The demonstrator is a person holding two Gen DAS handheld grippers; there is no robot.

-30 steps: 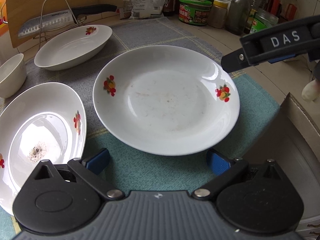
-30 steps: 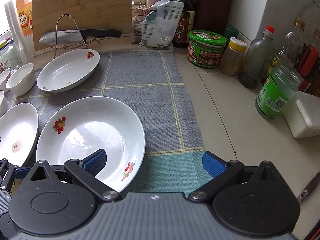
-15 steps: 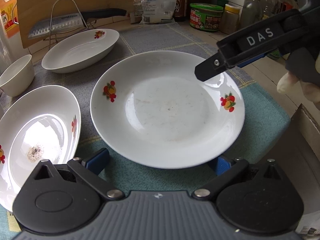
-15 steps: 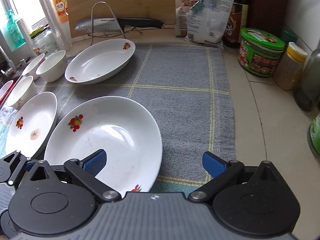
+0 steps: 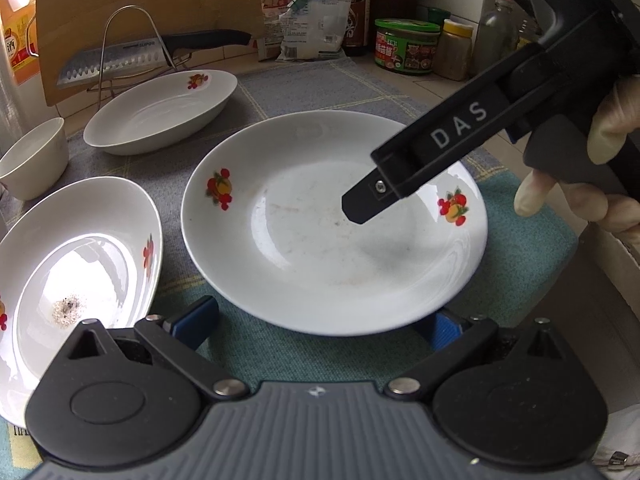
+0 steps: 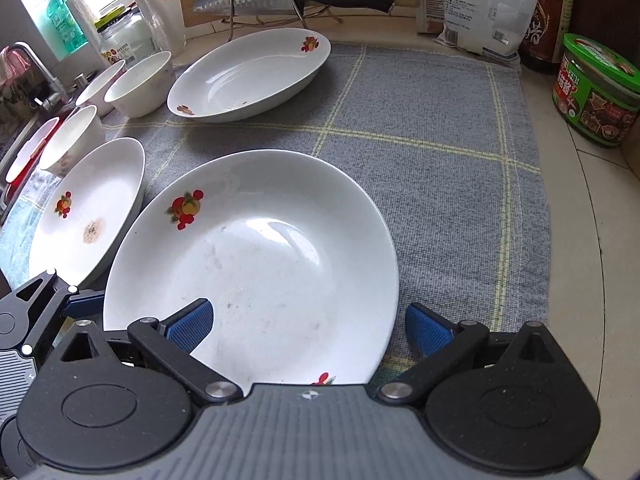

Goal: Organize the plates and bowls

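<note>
The round plate lies on the checked mat, its left rim just beside an oval dish. Both the left gripper and right gripper gape wide, empty, at its near edge. Bare mat lies to the right. Only the right wrist view shows the small bowls.

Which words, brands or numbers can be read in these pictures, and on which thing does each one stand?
"DAS": on the finger of the right gripper, over the round plate.
"SUPOR": on the knife blade.
Too small or blurred to read: the green-lidded jar, the white bag, the dark sauce bottle, the orange bottle.
</note>
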